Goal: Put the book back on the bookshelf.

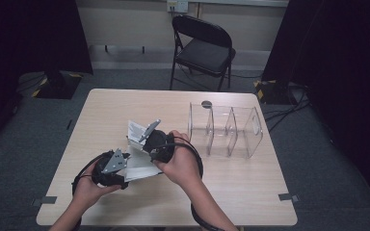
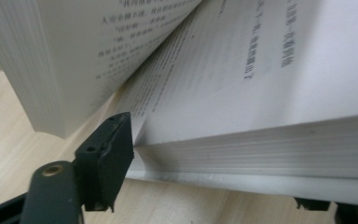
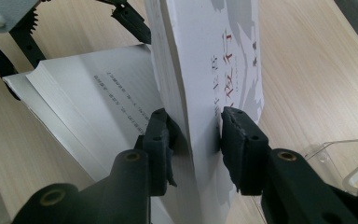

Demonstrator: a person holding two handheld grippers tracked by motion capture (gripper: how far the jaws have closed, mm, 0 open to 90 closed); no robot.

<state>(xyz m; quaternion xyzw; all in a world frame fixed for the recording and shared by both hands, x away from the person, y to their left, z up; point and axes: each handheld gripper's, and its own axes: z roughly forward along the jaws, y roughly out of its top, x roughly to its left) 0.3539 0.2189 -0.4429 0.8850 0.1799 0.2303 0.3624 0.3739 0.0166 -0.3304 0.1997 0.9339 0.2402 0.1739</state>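
**Open book held by two grippers**

On the table (image 1: 250, 187), the right gripper (image 3: 196, 135) pinches the book's (image 3: 121, 107) raised front section; the left gripper (image 2: 214, 186) seemingly clamps the flat pages; the clear divided organiser (image 1: 224, 130) stands empty nearby.

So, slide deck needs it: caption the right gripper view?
Right gripper clamps the book's raised cover half above its open pages.
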